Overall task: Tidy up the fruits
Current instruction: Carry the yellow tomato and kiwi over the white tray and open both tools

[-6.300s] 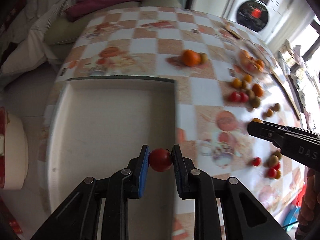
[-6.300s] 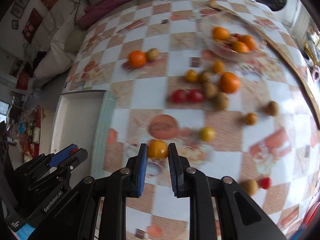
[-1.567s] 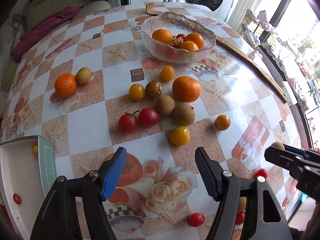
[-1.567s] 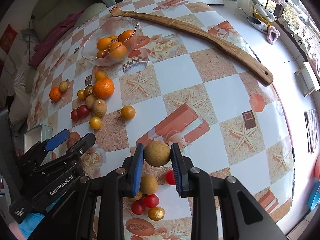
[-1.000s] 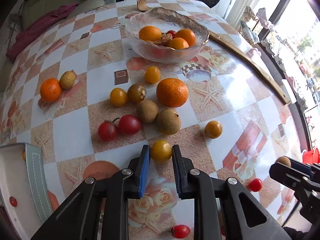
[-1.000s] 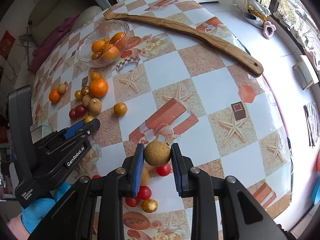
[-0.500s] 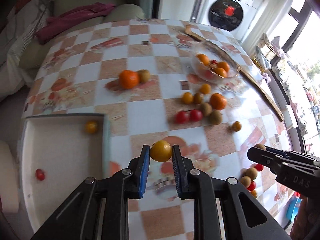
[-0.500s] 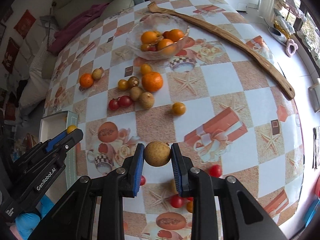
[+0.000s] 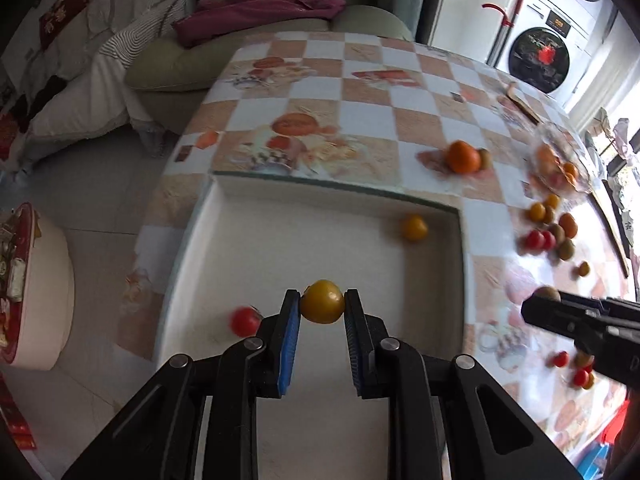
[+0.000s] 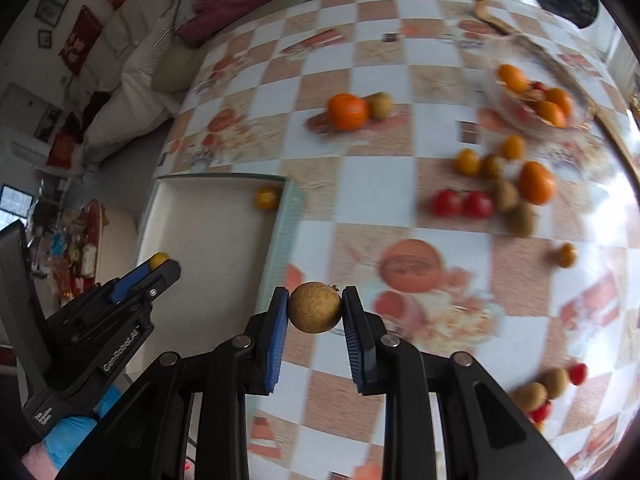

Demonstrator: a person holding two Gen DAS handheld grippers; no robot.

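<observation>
Tray (image 9: 208, 240) contents differ by view: the left wrist camera shows a red tomato (image 9: 245, 321) and an orange fruit (image 9: 414, 228) lying inside, while the right wrist camera shows only the orange one. The left gripper (image 9: 322, 312) is clamped on a yellow tomato (image 9: 322, 301) above the tray floor. The right gripper (image 10: 315, 312) pinches a round brown fruit (image 10: 315, 307) over the checkered table (image 10: 360, 184), just beside the tray's rim. Loose oranges, tomatoes and brown fruits lie scattered near a glass bowl (image 10: 560, 120). Both held fruits are round, with no clear long axis.
</observation>
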